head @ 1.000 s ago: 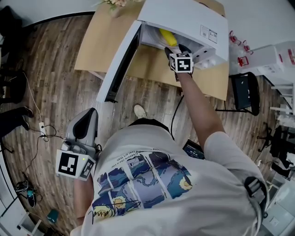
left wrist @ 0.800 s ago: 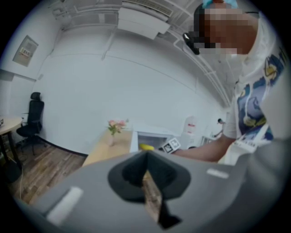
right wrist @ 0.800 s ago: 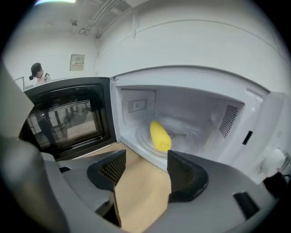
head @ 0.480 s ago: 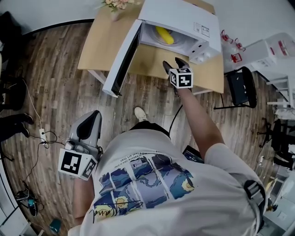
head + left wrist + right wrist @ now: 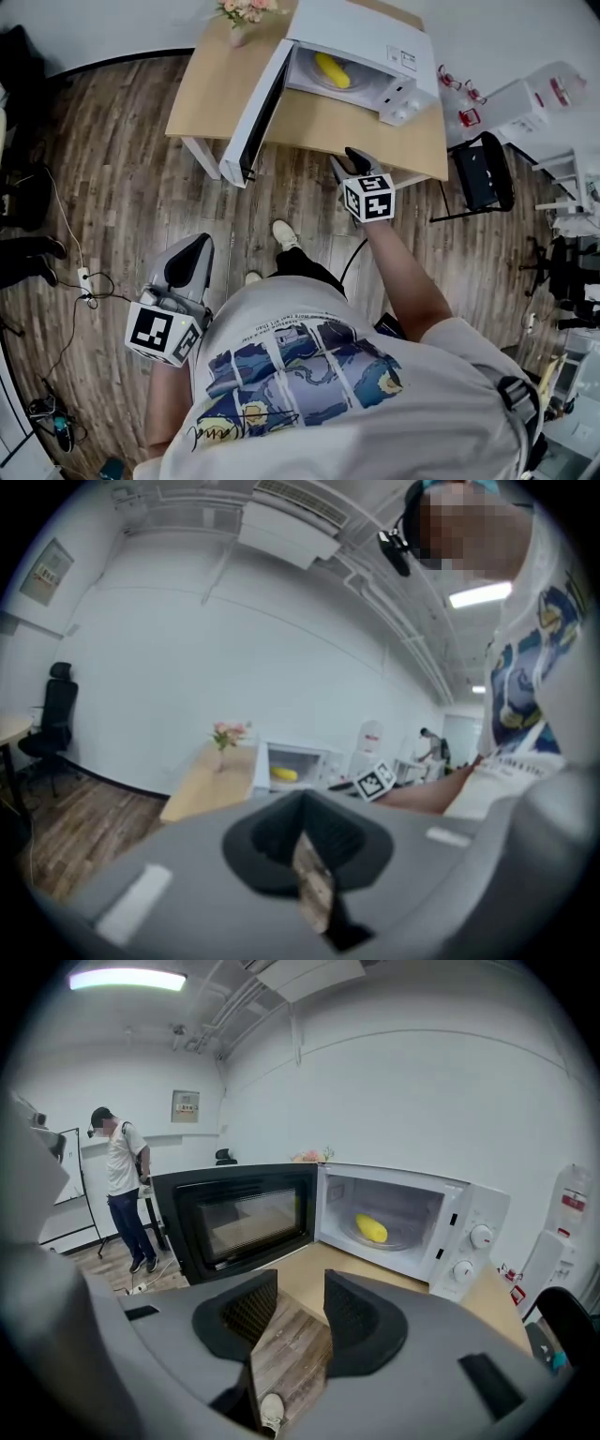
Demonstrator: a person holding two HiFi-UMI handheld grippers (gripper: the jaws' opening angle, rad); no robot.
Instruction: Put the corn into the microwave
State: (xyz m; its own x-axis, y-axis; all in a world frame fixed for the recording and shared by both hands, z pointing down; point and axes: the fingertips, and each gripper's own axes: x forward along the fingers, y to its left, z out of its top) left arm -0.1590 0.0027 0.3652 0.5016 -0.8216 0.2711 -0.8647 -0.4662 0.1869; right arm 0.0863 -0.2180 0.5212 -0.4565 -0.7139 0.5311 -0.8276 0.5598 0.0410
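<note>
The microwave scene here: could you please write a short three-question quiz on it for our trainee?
1. Where is the corn?
A. on the table beside the microwave
B. inside the microwave
C. in the right gripper
2. True or false: the door of the microwave is shut.
3. What stands between the jaws of the right gripper?

Key
1. B: it lies on the plate inside.
2. False: the door stands wide open.
3. Nothing: the jaws are apart, have just been closing, and only floor shows between them.
</note>
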